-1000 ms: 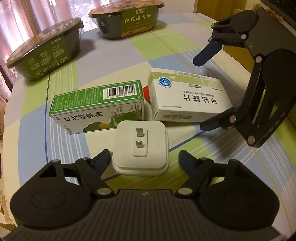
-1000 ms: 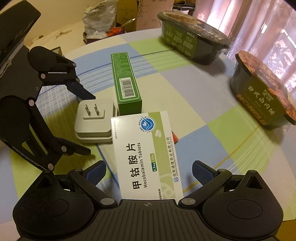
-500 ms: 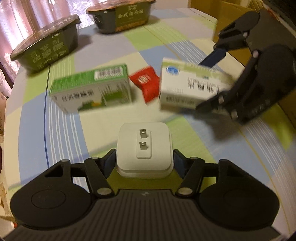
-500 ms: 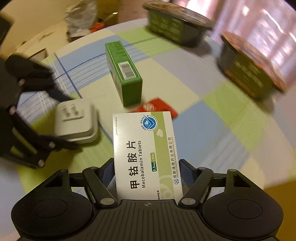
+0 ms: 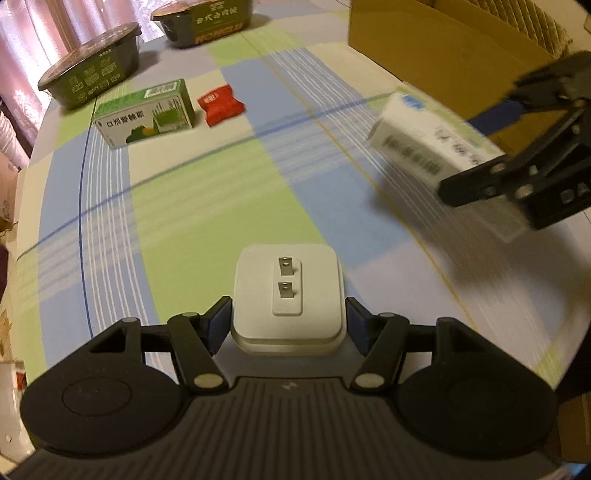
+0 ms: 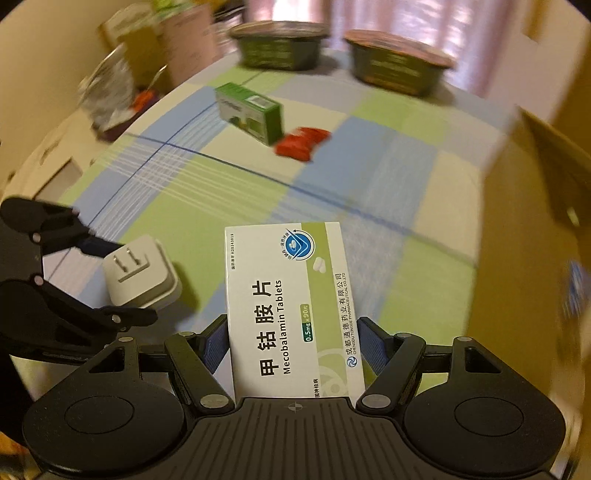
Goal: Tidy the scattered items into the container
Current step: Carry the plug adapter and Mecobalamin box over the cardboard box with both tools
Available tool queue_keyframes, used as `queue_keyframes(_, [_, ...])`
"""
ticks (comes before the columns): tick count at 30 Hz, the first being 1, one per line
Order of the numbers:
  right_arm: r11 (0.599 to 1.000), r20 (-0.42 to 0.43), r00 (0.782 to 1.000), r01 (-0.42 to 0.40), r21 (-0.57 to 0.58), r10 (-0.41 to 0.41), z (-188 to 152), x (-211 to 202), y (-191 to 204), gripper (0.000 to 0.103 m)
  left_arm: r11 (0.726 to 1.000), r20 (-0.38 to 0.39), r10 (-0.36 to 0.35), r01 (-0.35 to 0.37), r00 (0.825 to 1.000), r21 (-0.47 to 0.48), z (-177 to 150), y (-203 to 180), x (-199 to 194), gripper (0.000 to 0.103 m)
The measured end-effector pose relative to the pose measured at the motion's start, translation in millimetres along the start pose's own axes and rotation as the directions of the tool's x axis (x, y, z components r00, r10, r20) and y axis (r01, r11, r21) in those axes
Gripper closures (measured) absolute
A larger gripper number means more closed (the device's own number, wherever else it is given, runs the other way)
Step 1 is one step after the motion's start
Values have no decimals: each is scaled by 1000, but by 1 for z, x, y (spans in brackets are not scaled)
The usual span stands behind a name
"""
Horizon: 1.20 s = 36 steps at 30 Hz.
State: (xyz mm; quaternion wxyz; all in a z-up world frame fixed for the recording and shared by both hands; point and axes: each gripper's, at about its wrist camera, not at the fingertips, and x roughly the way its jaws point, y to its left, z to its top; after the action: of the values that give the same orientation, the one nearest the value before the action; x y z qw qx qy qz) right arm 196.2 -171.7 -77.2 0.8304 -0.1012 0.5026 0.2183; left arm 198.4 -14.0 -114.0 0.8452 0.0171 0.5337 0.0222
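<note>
My left gripper (image 5: 288, 321) is clamped on a white square plug adapter with two metal prongs (image 5: 287, 295); the blue pads press its two sides, and it hangs clear above the checked green, blue and cream tablecloth (image 5: 192, 206). My right gripper (image 6: 293, 341) is closed on a white and green cardboard box of Mecobalamin tablets (image 6: 291, 306), gripped by its long edges with the printed face turned up to the right wrist camera. From the left wrist camera that same box appears blurred off to the right, held above the cloth just in front of the brown corrugated cardboard container (image 5: 436, 48). From the right wrist camera the container's wall fills the right edge, close beside the tablet box, and my left gripper with the adapter sits low on the left.

Farther out on the cloth lies a green and white rectangular carton with a barcode on top (image 5: 146, 112), resting on a long side. Just beside it is a small red crinkled snack packet (image 5: 220, 104); from the left wrist camera a narrow gap shows between the two.

At the far edge of the table stand two dark green instant-meal bowls with sealed printed lids (image 5: 92, 79), side by side and well apart from the carton and packet. Behind them hangs a pale pink curtain (image 5: 55, 26).
</note>
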Motion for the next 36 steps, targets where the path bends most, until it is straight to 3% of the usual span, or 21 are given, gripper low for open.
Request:
queue_keyframes(10, [990,45,999,24,140,-31,-62,-79,-3,28,996,48,-32,36,998,-82,-15,-51,-56,43])
queue_keyframes(16, [981,83,993,64,183,-80,-84,-119,-18,28,998,71,-41,44,997,-54,-11,-80,-76,43])
queue_keyframes(24, [969,133,985,81,235,-114,-98,-150,-33,28,999,97,-37,40,995,-28,-4,-104,-97,43])
queue_keyframes(36, [965,173,977,80,248,-125,-97,-163,-35,28,999,114,-31,32,993,-10,-2,-111,-108,43])
